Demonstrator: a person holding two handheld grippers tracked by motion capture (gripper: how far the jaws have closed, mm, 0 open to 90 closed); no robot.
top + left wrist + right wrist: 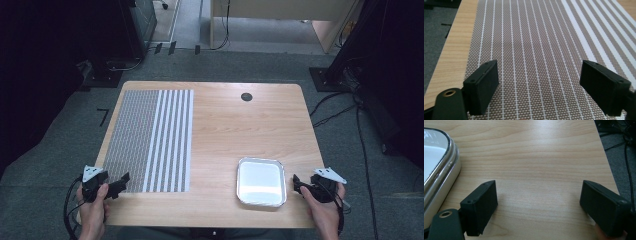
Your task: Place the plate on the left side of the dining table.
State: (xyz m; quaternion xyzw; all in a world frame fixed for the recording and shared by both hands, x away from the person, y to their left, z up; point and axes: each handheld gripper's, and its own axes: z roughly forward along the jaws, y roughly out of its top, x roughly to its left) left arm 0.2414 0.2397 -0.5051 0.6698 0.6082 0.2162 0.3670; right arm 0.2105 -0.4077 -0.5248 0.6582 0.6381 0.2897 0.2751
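A rectangular metal tray [261,183] with a pale inside sits empty on the near right part of the wooden table [225,125], and a woven striped placemat [150,140] lies flat over the table's left part, well apart from the tray. The right gripper [539,202] hovers just right of the tray, its 2 jaws wide apart over bare wood, while the left gripper [539,85] is held at the placemat's near left corner, jaws likewise spread and holding nothing

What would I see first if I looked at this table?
Probably the striped placemat lying flat on the table's left half, and the shiny empty tray near the front right. An open left gripper and right gripper wait at the front corners.
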